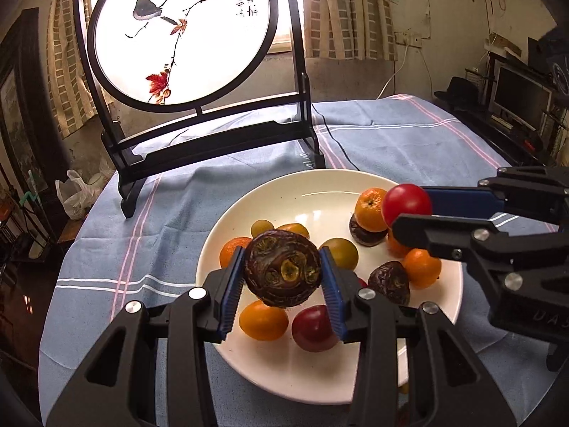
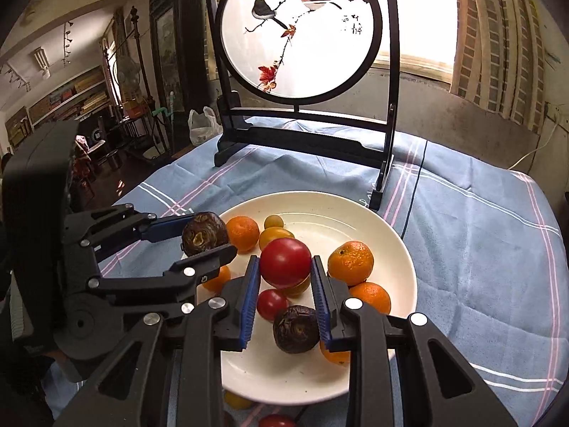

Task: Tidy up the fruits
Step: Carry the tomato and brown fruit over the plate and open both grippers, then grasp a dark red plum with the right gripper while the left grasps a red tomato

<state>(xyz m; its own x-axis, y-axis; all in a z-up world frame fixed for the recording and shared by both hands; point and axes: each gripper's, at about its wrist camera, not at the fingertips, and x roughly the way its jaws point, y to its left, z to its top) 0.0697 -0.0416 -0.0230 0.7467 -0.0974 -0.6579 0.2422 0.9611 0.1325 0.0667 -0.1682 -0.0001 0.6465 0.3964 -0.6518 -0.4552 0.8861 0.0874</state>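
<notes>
The wrinkled dark brown round fruit (image 1: pixel 282 272) shows yellow-green patches on its end. The smooth glossy red tomato (image 2: pixel 285 262) is a plain, even red. Both sit between ribbed bright blue pads (image 1: pixel 233 293) on matte black gripper fingers with silver screws. The round glazed plate (image 1: pixel 320 186) is cream-white and unpatterned. On it lie bright orange mandarins (image 2: pixel 350 262), olive-green small tomatoes (image 1: pixel 343 253), a yellow-orange oval tomato (image 1: pixel 263 320) and a dark red one (image 1: pixel 314 327). The woven cotton tablecloth (image 1: pixel 160 227) is pale blue, crossed by thin white and pink stripes. The round translucent screen in a black wooden frame (image 1: pixel 181 32) glows white, painted with grey and rust birds and red leaves.
</notes>
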